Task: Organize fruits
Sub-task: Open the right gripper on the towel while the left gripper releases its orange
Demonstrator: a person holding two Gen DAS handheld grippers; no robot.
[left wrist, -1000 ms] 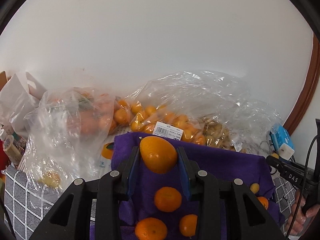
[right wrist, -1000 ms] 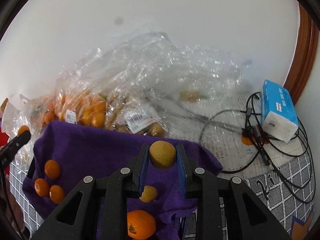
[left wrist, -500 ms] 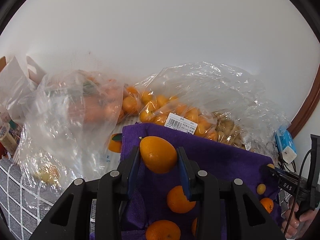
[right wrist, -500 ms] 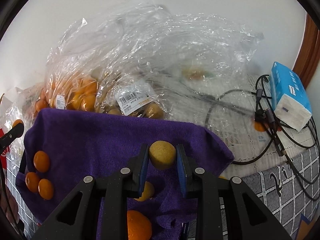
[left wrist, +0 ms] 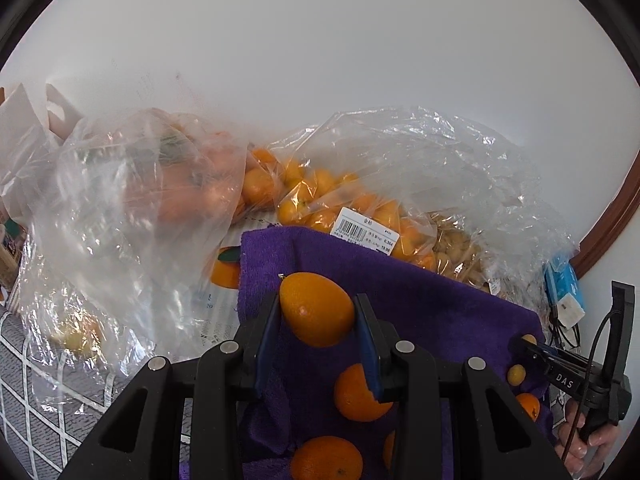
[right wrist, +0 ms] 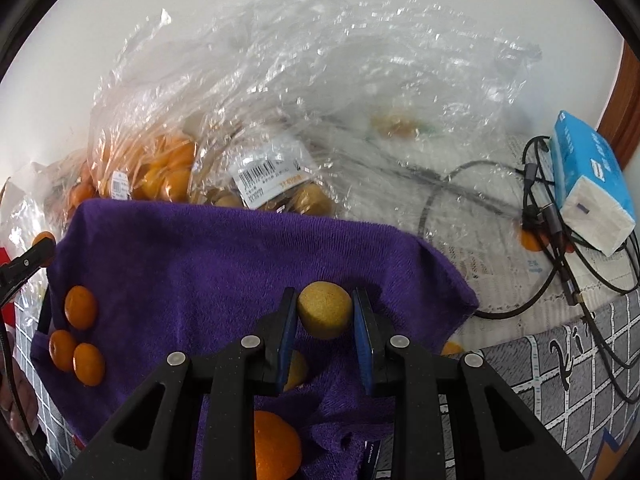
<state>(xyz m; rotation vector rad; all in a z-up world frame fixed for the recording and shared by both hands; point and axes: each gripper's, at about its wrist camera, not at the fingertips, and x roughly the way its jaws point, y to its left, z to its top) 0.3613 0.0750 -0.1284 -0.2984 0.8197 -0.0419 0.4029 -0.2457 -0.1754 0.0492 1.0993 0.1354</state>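
L gripper (left wrist: 317,312): my jaws clamped on 1 orange (left wrist: 316,309), held above the purple towel (right wrist: 208,256). R gripper (right wrist: 325,314): jaws clamped on 1 yellowish round fruit (right wrist: 325,310), also over the towel. From R cam I count 3 small oranges (right wrist: 80,334) at the towel's left edge, 1 at its near edge. Behind the towel: 1 clear bag w/ oranges (left wrist: 360,204), 1 w/ brownish fruit (right wrist: 280,196). Blue tissue pack (right wrist: 592,196) + cables right of towel.

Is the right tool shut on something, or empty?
Shut on a fruit: the right tool has both blue pads pressed against a round yellowish fruit, above the purple towel.
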